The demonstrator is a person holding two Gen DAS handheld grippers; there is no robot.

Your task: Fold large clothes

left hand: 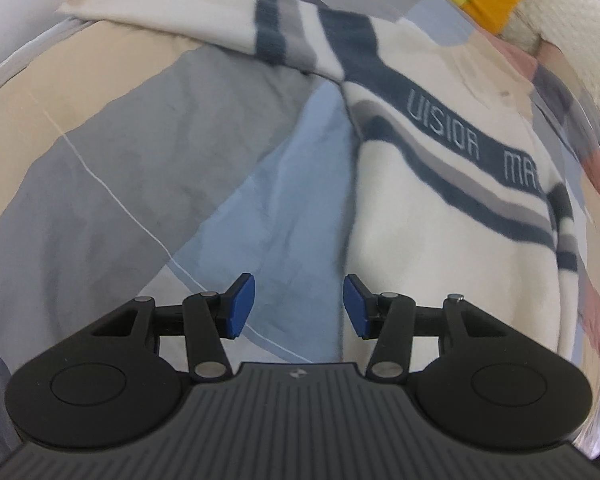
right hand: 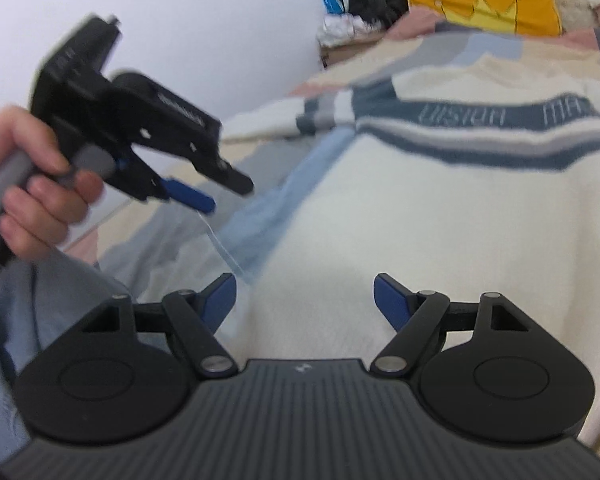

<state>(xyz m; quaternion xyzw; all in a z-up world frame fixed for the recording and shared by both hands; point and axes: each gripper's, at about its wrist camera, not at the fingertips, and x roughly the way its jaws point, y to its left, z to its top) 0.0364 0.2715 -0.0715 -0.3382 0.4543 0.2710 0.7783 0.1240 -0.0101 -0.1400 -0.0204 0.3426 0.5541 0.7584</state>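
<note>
— Where is the sweater?

— The cream sweater [left hand: 440,240] lies spread flat on the patchwork bedspread [left hand: 112,168], chest up, with a dark blue band of lettering across it. One sleeve [left hand: 204,20] stretches out to the far left, toward the wall. A yellow crown cushion [right hand: 484,0] sits at the far end of the bed.

— And the left gripper?

— The left gripper [left hand: 299,306] hangs over the sweater's left edge, its jaws about half apart, with nothing between the blue pads. From the right wrist view it [right hand: 224,188] appears at the left, gripped by a hand [right hand: 36,184], tilted down toward the bedspread.

— The right one?

— The right gripper [right hand: 304,300] is over the near part of the sweater's body, jaws spread wide and holding nothing. Whether its tips touch the fabric, I cannot tell.
</note>
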